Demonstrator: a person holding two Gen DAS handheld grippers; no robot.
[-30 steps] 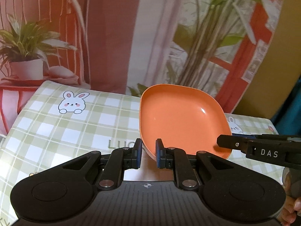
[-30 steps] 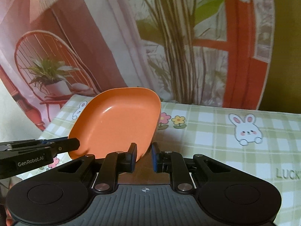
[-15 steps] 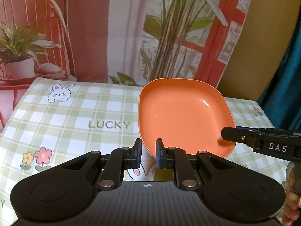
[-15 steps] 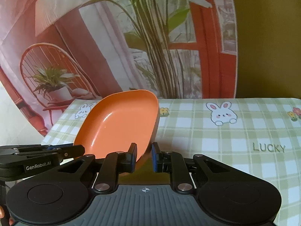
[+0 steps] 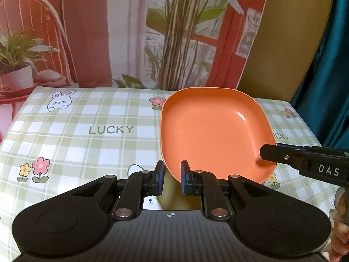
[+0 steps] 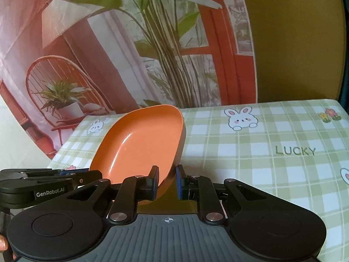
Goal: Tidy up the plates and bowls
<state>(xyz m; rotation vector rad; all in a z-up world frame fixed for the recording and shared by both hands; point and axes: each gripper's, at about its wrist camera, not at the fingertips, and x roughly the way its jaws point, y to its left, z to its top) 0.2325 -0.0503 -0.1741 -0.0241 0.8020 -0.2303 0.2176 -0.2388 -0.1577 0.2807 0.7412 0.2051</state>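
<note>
Carrying an orange plate [image 5: 214, 131] above the checked tablecloth [image 5: 87, 144], the left gripper [image 5: 170, 180] and right gripper [image 6: 165, 182] each clamp its near rim, jaws nearly closed on the thin edge. The plate tilts up ahead of both, clear of the cloth. Judged from this, both grips should travel together and level out before lowering, or the rim may twist free

Printed backdrop [image 5: 135, 32] of plants and chair, ochre wall [image 6: 294, 43], teal curtain [image 5: 327, 65], checked tablecloth [image 5: 76, 142]
</note>
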